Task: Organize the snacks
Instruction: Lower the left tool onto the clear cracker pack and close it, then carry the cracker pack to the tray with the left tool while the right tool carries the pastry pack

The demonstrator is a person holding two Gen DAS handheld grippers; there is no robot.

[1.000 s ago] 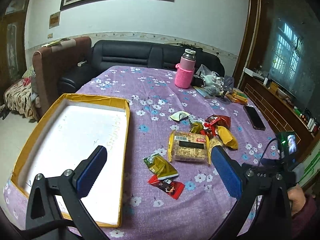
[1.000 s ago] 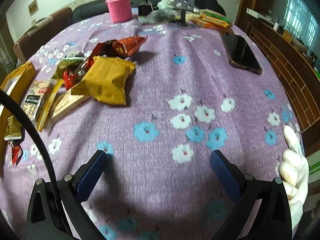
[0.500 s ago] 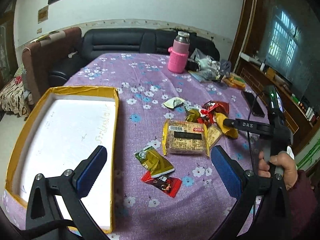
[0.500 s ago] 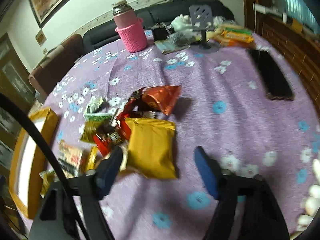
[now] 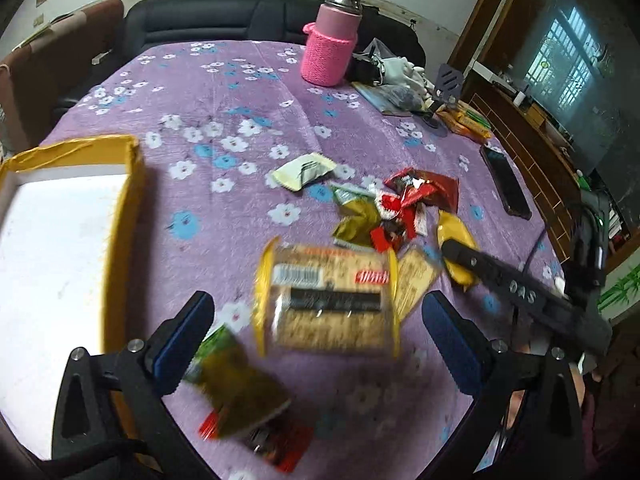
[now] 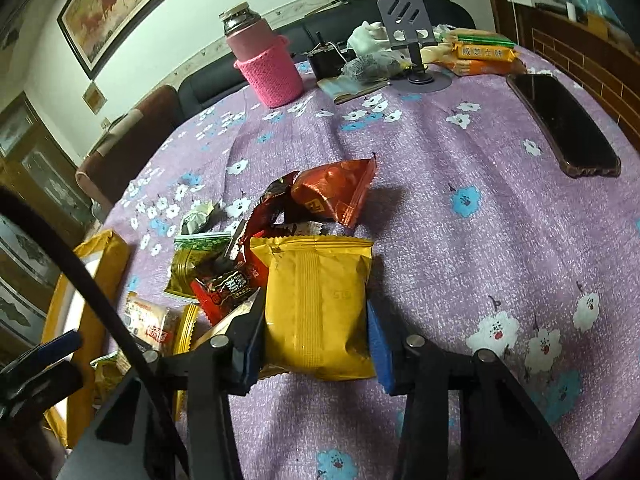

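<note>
My right gripper (image 6: 316, 340) points down at a yellow snack packet (image 6: 316, 292) lying flat on the purple flowered cloth. Its jaws are closing, with the packet between the blue pads (image 6: 378, 344), which stand close against its two sides. A pile of red, gold and green packets (image 6: 224, 268) lies just left of it. My left gripper (image 5: 316, 304) hangs open over a biscuit pack with yellow ends (image 5: 328, 300). A green-gold packet (image 5: 240, 384) and a red one (image 5: 276, 444) lie under its left finger. The yellow-rimmed white box (image 5: 120, 200) is to the left.
A flask in a pink knitted sleeve (image 5: 332, 48) stands at the back. A dark phone (image 6: 560, 128) lies at the right near the table edge. A phone stand (image 6: 408, 20), orange packs (image 6: 484, 54) and clutter sit far back. A lone white-green packet (image 5: 304, 170) lies mid-table.
My left gripper has moved forward and down, closer over the biscuit pack. My right gripper has swung onto the yellow packet, and its jaws have narrowed around it.
</note>
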